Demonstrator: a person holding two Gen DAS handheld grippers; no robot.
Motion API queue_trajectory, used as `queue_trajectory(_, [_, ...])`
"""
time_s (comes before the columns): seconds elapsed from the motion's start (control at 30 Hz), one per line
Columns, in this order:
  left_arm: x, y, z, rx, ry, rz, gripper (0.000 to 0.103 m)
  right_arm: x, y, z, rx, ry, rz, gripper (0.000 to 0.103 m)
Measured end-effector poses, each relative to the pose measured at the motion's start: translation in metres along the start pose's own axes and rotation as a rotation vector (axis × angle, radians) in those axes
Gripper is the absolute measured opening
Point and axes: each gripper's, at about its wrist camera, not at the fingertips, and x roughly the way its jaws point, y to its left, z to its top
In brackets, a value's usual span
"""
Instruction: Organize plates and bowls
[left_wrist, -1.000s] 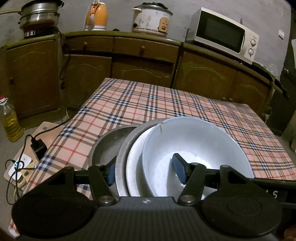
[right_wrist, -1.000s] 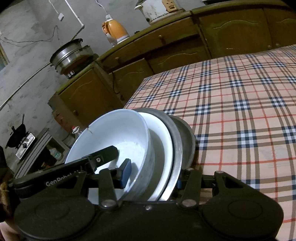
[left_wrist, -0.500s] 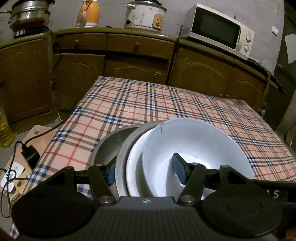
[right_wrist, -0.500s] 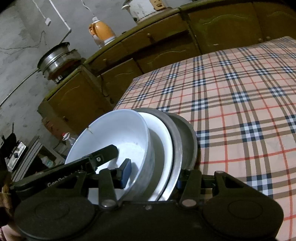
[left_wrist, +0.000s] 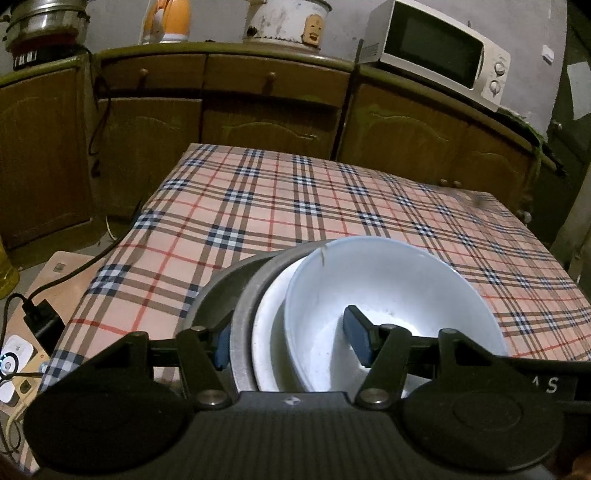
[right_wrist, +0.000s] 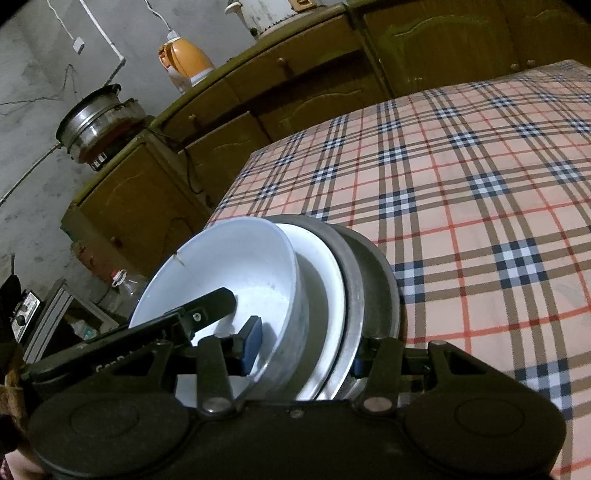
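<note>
Gripping the same nested stack as a second ago, both grippers have carried it forward: the cabinets and microwave (left_wrist: 439, 55) now loom closer, and more plaid table (left_wrist: 295, 206) lies beneath the dishes. From the left, the left gripper (left_wrist: 291, 338) is clenched across the stack, one blue pad outside the metal rims, the other inside the white bowl (left_wrist: 388, 288). The outer metal plate (left_wrist: 214, 299) holds a second metal plate (left_wrist: 245, 321), which holds a white plate (left_wrist: 271, 325), which holds the bowl; nothing sits in the bowl. The right gripper (right_wrist: 303, 350) is likewise clamped on the stack, one pad inside the bowl, one behind the metal rims. The stack stands tilted on edge over the table's near side.
</note>
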Motion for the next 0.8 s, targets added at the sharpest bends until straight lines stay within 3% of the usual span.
queue_trajectory(0.4, [0.022, 0.011, 0.003, 0.001, 0.032, 0.004, 0.061, 0.025, -0.007, 0.003, 0.026, 0.025, -0.003, 0.056])
queue_trajectory(0.8, [0.023, 0.011, 0.003, 0.013, 0.002, 0.033, 0.059, 0.031, -0.005, 0.01, -0.003, 0.053, -0.004, 0.061])
